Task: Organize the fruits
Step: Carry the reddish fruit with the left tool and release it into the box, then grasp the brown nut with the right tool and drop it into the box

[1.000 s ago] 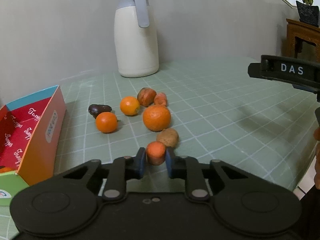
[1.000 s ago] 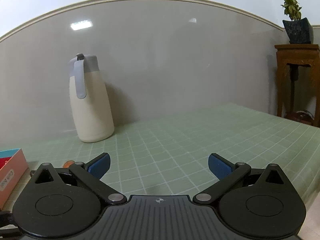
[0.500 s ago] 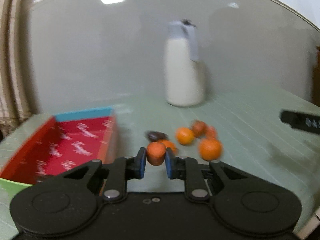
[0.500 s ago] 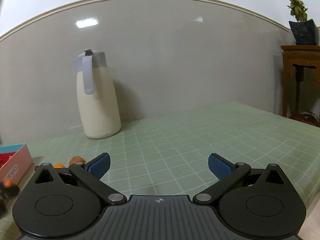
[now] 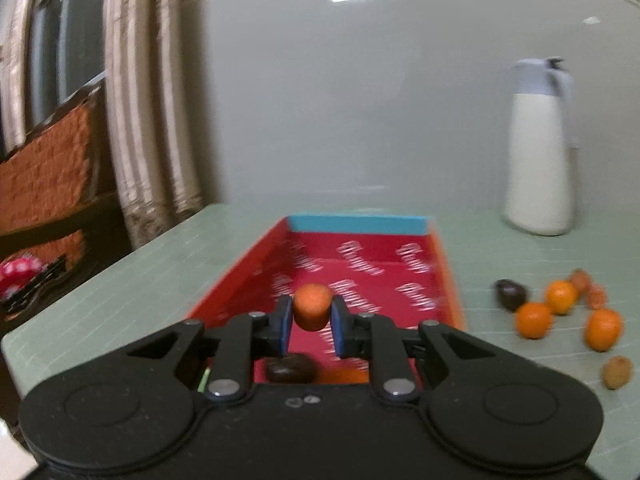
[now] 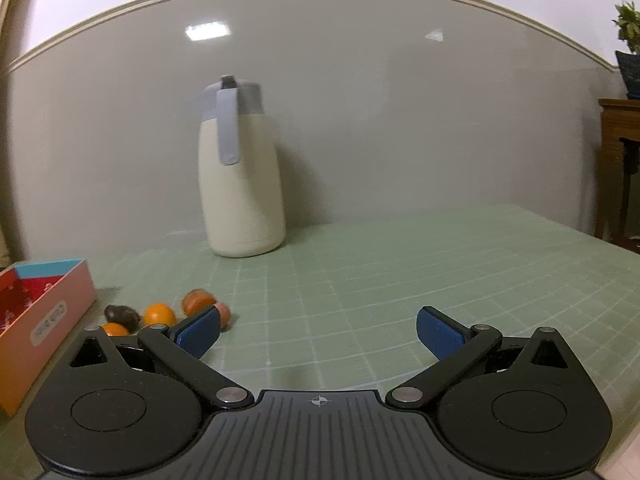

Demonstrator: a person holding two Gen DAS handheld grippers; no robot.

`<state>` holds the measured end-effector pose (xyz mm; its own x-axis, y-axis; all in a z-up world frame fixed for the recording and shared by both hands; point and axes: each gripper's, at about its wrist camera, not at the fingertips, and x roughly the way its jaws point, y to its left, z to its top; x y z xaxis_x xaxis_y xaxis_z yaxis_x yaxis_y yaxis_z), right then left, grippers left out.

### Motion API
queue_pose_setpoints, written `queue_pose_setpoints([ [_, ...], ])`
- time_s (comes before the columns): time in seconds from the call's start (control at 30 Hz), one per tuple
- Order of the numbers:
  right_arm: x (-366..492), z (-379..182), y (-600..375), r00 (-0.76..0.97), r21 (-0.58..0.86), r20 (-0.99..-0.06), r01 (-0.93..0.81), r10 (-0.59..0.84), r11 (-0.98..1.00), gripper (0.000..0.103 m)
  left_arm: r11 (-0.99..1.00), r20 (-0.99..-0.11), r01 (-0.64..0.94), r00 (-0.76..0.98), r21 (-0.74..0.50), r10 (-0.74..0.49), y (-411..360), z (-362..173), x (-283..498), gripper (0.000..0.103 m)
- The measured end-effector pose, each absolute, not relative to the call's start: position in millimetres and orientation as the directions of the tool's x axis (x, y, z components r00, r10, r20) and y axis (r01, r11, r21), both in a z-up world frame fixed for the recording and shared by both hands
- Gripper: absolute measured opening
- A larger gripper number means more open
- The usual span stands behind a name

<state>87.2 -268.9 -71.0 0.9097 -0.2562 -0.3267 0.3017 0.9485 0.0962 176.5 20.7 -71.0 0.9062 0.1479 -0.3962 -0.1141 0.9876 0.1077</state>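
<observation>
My left gripper (image 5: 311, 320) is shut on a small orange fruit (image 5: 312, 306) and holds it above the near end of a red open box (image 5: 360, 264) with a blue far wall. A dark fruit (image 5: 290, 368) lies in the box below the fingers. Right of the box, several loose fruits lie on the green table: oranges (image 5: 533, 320), a dark one (image 5: 510, 294), a brown one (image 5: 618, 372). My right gripper (image 6: 318, 334) is open and empty above the table, with the fruits (image 6: 159, 314) and the box (image 6: 44, 312) to its left.
A cream thermos jug (image 6: 240, 184) with a grey lid stands at the back by the wall; it also shows in the left wrist view (image 5: 540, 160). Curtains (image 5: 148, 120) hang beyond the table's left edge. A wooden stand (image 6: 620, 160) is at the far right.
My left gripper has swung left with the orange fruit, from the fruit pile to above the red box. The right gripper has turned slightly left and stays open.
</observation>
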Motion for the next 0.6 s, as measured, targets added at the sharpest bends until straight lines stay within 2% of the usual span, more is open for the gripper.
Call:
queue_pose_setpoints([
  [0.23, 93.5, -73.2, -256.6, 0.915, 0.09, -0.345, 0.254, -0.209, 0.963, 0.103, 0.963, -0.451, -0.243, 0.851, 0.114, 0.268, 43.3, -75.9, 186.2, 0.012],
  [0.27, 94.7, -73.4, -254.7, 0.916, 0.091, -0.348, 0.248, -0.202, 0.965, 0.103, 0.958, -0.447, -0.256, 0.847, 0.13, 0.287, 42.0, -75.1, 184.6, 0.018],
  [0.4, 97.4, -74.4, -247.8, 0.92, 0.091, -0.352, 0.219, -0.175, 0.971, 0.103, 0.955, -0.443, -0.27, 0.847, 0.12, 0.295, 43.1, -72.5, 180.3, 0.025],
  [0.5, 98.0, -75.5, -243.5, 0.921, 0.093, -0.361, 0.189, -0.143, 0.978, 0.103, 0.955, -0.434, -0.271, 0.852, 0.117, 0.294, 42.7, -70.9, 175.3, 0.043],
  [0.57, 99.5, -76.5, -241.3, 0.921, 0.095, -0.369, 0.166, -0.12, 0.982, 0.103, 0.967, -0.429, -0.243, 0.868, 0.075, 0.252, 42.6, -68.0, 170.6, 0.07],
  [0.6, 100.0, -77.0, -239.9, 0.921, 0.096, -0.374, 0.154, -0.108, 0.983, 0.103, 0.969, -0.421, -0.237, 0.874, 0.067, 0.243, 40.8, -66.9, 167.9, 0.076],
])
